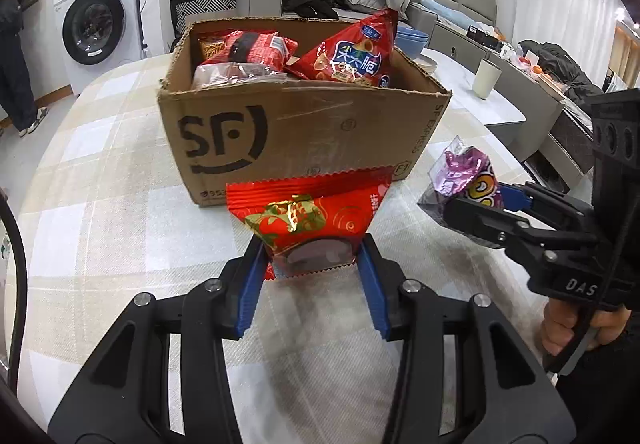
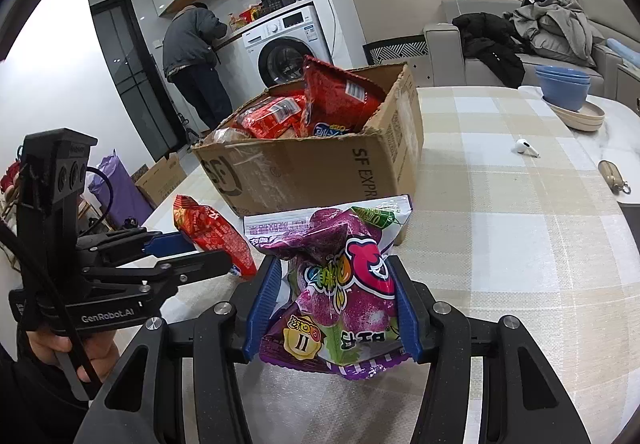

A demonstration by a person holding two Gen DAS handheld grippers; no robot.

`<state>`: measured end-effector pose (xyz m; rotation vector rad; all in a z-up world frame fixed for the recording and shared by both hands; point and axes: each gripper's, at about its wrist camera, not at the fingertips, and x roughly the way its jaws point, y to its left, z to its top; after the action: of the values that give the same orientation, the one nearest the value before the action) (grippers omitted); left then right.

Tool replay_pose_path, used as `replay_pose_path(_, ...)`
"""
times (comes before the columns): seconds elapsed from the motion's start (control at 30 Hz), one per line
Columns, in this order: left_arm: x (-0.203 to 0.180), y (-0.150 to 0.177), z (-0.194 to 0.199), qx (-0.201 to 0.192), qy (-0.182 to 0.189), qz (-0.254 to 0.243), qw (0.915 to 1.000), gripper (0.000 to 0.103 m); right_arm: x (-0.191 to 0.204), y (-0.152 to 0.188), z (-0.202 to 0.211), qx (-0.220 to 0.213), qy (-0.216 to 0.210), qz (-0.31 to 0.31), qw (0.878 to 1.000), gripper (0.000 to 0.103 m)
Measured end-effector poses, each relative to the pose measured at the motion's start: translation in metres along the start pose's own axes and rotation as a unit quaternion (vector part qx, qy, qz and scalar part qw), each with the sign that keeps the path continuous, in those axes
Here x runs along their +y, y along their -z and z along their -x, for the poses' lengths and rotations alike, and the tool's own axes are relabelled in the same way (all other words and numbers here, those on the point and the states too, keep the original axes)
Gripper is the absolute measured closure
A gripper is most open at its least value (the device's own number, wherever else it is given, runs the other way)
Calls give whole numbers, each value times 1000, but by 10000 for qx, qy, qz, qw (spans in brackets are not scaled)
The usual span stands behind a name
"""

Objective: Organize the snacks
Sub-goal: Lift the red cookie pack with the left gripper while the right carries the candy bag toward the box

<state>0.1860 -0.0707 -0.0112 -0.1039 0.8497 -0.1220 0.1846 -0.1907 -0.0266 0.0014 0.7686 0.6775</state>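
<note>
My left gripper (image 1: 312, 264) is closed partway on a shiny red foil snack packet with a gold pattern (image 1: 308, 220). Its blue ribbed pads (image 1: 252, 284) press the packet's lower end from both sides, so the jaws stand only as far apart as the packet is wide, and the serrated top edge of the packet sticks up and away from me. Seen from my other hand, the same packet (image 2: 212, 234) juts out past the black fingers of the left gripper (image 2: 200, 248), above the table edge.

My right gripper (image 2: 332, 308) is clamped on a crinkly purple and clear plastic snack bag printed with cartoon lettering (image 2: 340, 284). The blue pads (image 2: 262, 300) squeeze its middle from left and right, and the bag bulges above and below them. In the left wrist view the right gripper (image 1: 476, 204) holds that purple bag (image 1: 464, 172) up, just to the right of the box.

Both snacks are held in front of the open brown cardboard box marked SF (image 1: 296, 136), which stands on the beige and white checked tablecloth (image 1: 100, 180) and already holds several red snack bags (image 1: 344, 52). The box (image 2: 320, 164) is near both grippers; I cannot tell whether either packet touches it.
</note>
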Motion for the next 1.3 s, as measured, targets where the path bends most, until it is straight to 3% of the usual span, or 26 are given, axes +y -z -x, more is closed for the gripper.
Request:
replay_pose_path(0.63, 38, 6, 59, -314, -35, -73, 9995, 61, 16, -9, 13, -365, 78, 216, 9991, 49)
replay_pose_path(1.3, 58, -45, 121, -739, -13, -141, 9972, 61, 25, -44, 33, -898, 55, 230, 9957, 49)
